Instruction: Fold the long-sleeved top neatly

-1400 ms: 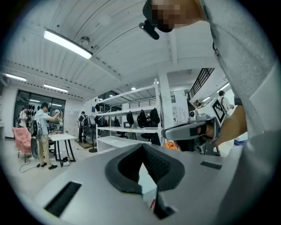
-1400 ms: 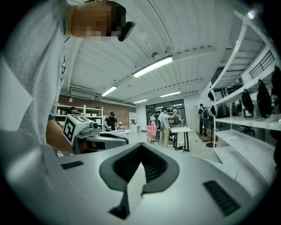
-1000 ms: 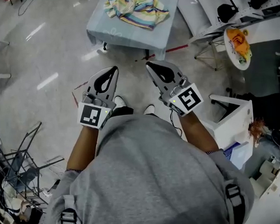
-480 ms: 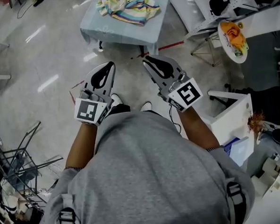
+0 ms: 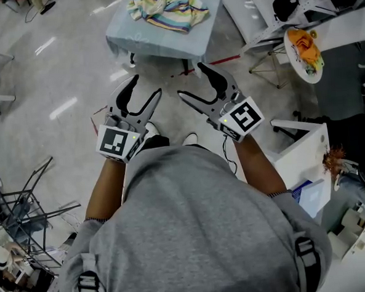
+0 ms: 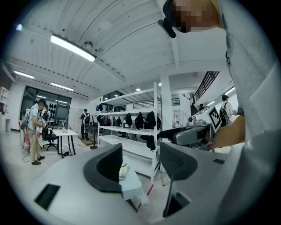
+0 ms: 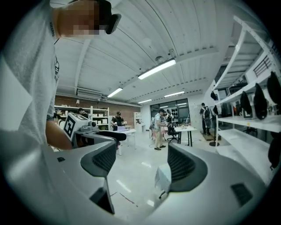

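Left claw (image 5: 145, 84) and right claw (image 5: 189, 79), jaws just opened wide and empty; the crumpled striped top (image 5: 169, 10) lies on the desk (image 5: 158, 44) well ahead, so folding is judged not yet begun

The floor (image 5: 54, 64) is pale and glossy, streaked with reflected light, with a strip of red tape (image 5: 225, 60) beside a small table (image 5: 164, 43) draped in light blue. Long strip lights (image 6: 72, 47) run along a white ribbed ceiling (image 7: 145, 39). White shelving racks (image 6: 131, 125) line one side. A white desk (image 6: 65, 133) stands before dark glazing (image 6: 57, 105). The far wall (image 7: 88, 101) is brown.
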{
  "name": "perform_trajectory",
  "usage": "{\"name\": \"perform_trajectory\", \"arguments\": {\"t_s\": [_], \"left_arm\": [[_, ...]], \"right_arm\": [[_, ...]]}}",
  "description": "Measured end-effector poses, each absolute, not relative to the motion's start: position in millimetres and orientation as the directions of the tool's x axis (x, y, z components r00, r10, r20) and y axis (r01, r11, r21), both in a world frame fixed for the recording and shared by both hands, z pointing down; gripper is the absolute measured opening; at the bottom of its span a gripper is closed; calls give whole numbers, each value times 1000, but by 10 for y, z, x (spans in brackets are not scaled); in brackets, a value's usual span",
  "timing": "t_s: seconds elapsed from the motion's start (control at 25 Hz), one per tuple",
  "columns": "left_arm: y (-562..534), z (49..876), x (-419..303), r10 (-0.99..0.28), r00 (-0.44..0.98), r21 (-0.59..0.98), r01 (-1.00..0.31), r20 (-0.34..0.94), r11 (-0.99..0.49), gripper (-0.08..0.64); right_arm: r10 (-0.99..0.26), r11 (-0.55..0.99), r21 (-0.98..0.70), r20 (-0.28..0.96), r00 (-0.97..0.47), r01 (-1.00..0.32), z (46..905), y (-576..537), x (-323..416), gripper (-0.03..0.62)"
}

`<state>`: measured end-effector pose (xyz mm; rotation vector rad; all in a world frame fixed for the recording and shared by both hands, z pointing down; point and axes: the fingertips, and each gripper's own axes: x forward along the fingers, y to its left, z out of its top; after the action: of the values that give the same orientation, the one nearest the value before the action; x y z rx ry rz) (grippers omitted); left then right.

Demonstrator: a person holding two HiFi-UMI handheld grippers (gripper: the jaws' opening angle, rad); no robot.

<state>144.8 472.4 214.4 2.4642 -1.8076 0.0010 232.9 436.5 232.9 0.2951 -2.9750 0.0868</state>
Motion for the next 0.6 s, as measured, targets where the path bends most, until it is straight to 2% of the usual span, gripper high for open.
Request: {"name": "perform_trajectory", "arguments": {"t_s": [0.44, 0.6], "left_arm": [[4771, 2188, 1215, -941, 332, 74, -942, 64, -327, 298], [4751, 2179, 1065, -939, 344, 56, -938, 16, -343, 298]], "right_arm": [[-193, 978, -47, 183, -964, -205, 2404, 4373, 2044, 422], [-204, 975, -44, 192, -960, -217, 2421, 4375, 1919, 422]]}}
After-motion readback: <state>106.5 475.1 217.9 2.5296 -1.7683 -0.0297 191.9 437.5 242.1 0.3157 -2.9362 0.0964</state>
